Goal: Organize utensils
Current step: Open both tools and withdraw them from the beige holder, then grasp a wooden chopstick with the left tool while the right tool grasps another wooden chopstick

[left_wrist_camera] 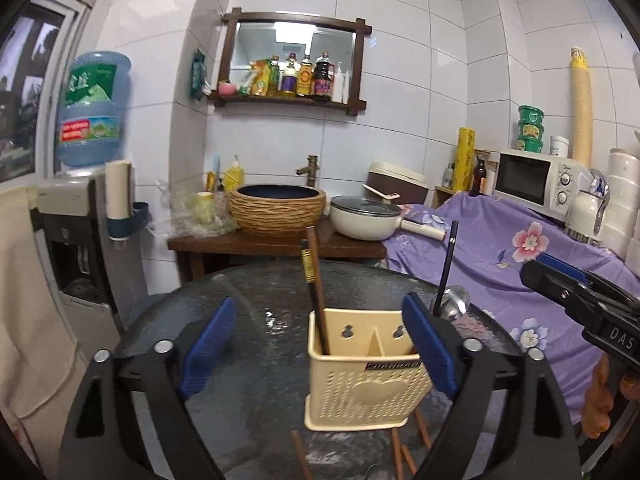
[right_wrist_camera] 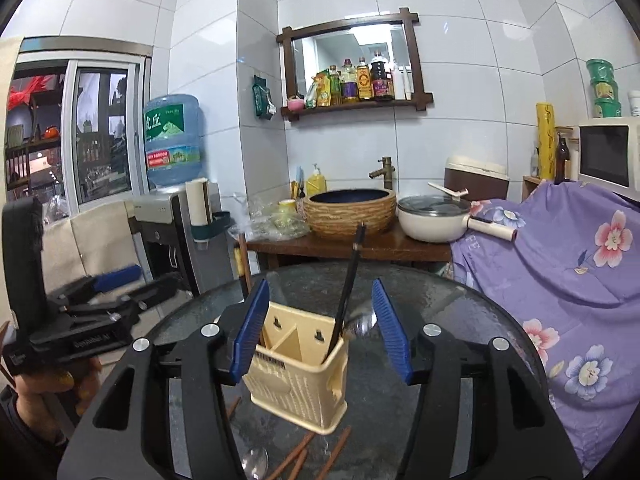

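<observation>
A cream two-compartment utensil holder stands on the round glass table. Its left compartment holds brown chopsticks; its right compartment holds a black-handled ladle with a steel bowl. Several brown chopsticks and a steel spoon lie on the glass in front of the holder. My left gripper is open and empty, its jaws set either side of the holder. My right gripper is open and empty, above the holder.
A wooden stand behind the table carries a woven basin and a white pan. A purple floral cloth covers furniture at the right, with a microwave. A water dispenser stands at the left.
</observation>
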{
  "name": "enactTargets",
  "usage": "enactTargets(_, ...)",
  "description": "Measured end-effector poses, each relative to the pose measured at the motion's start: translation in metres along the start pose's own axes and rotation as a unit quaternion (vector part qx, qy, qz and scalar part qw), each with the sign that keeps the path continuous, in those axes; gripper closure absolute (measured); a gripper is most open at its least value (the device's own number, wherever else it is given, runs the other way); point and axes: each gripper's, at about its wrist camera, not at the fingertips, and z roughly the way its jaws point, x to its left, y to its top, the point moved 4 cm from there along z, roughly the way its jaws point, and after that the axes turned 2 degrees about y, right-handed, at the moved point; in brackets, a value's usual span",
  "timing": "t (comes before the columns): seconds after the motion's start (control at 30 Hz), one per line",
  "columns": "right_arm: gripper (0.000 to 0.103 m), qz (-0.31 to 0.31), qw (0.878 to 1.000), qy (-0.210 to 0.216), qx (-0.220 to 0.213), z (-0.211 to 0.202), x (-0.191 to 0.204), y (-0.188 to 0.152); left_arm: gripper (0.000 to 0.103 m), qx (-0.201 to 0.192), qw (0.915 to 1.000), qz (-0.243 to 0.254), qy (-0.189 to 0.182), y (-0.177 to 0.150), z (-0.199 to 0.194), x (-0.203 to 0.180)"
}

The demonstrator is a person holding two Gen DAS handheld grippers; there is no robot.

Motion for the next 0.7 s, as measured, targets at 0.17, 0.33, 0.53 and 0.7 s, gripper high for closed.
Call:
enactTargets(0.17,0.048,-0.003,0.999,-0.005,0.050,-0.009,0.000,-0.041,0.008,0.035,0.9991,-0.016,0.017,-0.025,-0.014,0.016)
enactTargets(0.33,0.048,-0.002,0.991,-0.020,0.133,0.008,-0.007,-0.093,0.009,0.104,0.9935,-0.007,0.044,-0.069,-0.003,0.031)
enactTargets(0.53,0.048,0.000,0.978,-0.026,0.206,0.029,-0.002,-0.140,0.017,0.180,0.9827,-0.005,0.042,-0.117,0.016,0.037)
enactTargets(0.7,0.048,0.013,0.966,-0.038,0.254,0.050,-0.004,-0.166,0.030,0.227,0.9728,0.023,0.038,-0.143,0.034,0.026)
